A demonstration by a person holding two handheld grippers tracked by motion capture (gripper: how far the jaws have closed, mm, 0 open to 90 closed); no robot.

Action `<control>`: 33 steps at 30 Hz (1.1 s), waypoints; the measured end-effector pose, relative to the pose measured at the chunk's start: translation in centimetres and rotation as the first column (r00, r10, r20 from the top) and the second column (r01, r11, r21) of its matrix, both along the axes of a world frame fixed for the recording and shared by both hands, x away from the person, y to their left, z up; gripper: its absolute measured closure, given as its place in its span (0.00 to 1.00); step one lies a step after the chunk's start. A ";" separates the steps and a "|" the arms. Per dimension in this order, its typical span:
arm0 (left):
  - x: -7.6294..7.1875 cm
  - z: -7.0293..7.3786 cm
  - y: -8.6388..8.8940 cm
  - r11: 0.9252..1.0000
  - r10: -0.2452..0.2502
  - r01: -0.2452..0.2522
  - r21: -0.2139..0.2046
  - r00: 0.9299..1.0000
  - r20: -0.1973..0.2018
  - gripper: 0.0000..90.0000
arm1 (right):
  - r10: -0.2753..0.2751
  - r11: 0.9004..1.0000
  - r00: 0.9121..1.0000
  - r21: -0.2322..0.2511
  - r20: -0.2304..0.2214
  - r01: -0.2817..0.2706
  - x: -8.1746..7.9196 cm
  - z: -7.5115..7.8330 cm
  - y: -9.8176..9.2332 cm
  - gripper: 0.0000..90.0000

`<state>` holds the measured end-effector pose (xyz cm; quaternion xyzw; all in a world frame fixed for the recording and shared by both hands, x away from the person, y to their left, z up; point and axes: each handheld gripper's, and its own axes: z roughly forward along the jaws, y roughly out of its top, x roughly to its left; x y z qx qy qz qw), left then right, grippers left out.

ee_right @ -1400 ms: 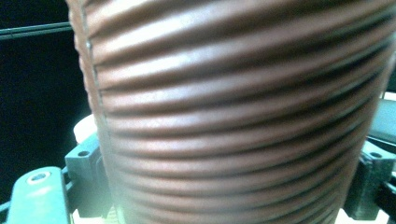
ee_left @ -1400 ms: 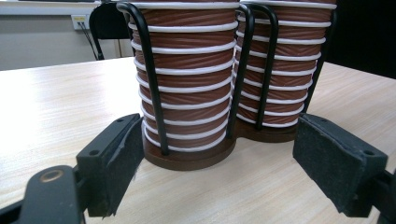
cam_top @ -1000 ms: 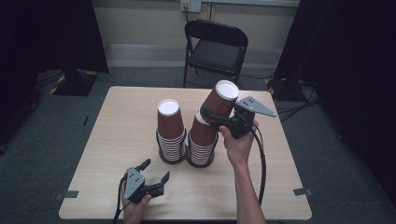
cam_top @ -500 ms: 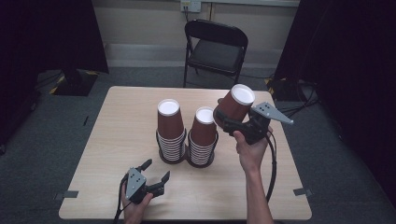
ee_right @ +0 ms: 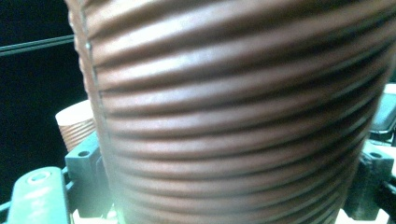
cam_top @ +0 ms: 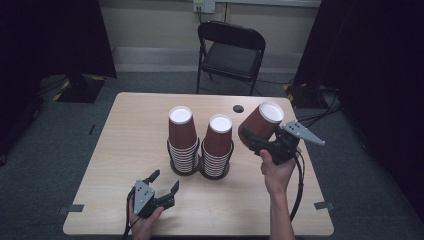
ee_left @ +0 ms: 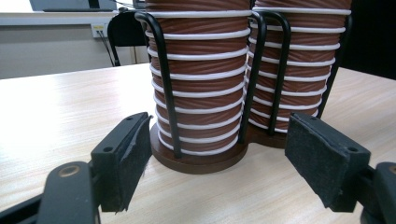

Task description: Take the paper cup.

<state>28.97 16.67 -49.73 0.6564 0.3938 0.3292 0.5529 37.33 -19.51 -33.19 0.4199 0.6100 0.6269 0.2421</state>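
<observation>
High view: the right gripper (cam_top: 252,140) gripped one brown ribbed cup (cam_top: 261,122), upturned and tilted, held above the table (cam_top: 125,130) just right of two cup stacks. Both stacks, the left stack (cam_top: 181,142) and the right stack (cam_top: 217,147), stood upturned in a black wire holder (cam_top: 200,172) at mid-table. The left gripper (cam_top: 165,187) lay low near the front edge, apart from the holder; its jaws had just been closing a little, with nothing between them. Left gripper view: pads (ee_left: 128,156) wide apart, facing the holder base (ee_left: 201,163). Right gripper view: cup wall (ee_right: 233,116) clamped between the jaws.
</observation>
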 end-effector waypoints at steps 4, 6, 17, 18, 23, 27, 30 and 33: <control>0.1 0.0 0.0 1.000 -0.015 0.015 0.008 1.000 -0.009 0.25 | -0.004 1.000 1.000 0.012 -0.024 0.005 -0.5 -1.0 -0.4 0.13; 0.2 0.0 0.2 1.000 -0.026 0.026 -0.008 1.000 -0.010 0.24 | -0.003 1.000 0.999 0.021 -0.037 0.004 -0.8 -1.5 -0.5 0.13; 0.3 0.0 0.2 0.996 -0.084 0.084 0.007 0.996 -0.014 0.18 | -0.003 0.999 0.994 0.045 -0.111 0.008 -2.2 -4.6 -0.5 0.14; 0.3 0.0 0.2 0.997 -0.081 0.081 0.004 0.997 -0.016 0.18 | 0.001 0.999 0.993 0.050 -0.116 0.005 -2.4 -4.8 -0.4 0.14; 0.3 0.0 0.2 0.997 -0.082 0.082 0.002 0.997 -0.017 0.18 | 0.029 0.996 0.989 0.089 -0.147 -0.016 -2.8 -6.3 0.0 0.14; 0.4 0.0 0.3 0.996 -0.091 0.090 -0.019 0.996 -0.024 0.17 | 0.052 0.993 0.985 0.117 -0.166 -0.033 -3.0 -7.2 0.2 0.14; 0.5 0.0 0.2 0.994 -0.105 0.105 -0.025 0.994 -0.033 0.17 | 0.068 0.989 0.980 0.141 -0.185 -0.042 -3.4 -7.9 0.4 0.14; 0.7 0.0 0.2 0.990 -0.134 0.131 -0.056 0.990 -0.053 0.18 | 0.089 0.984 0.975 0.172 -0.205 -0.054 -3.6 -8.6 0.7 0.14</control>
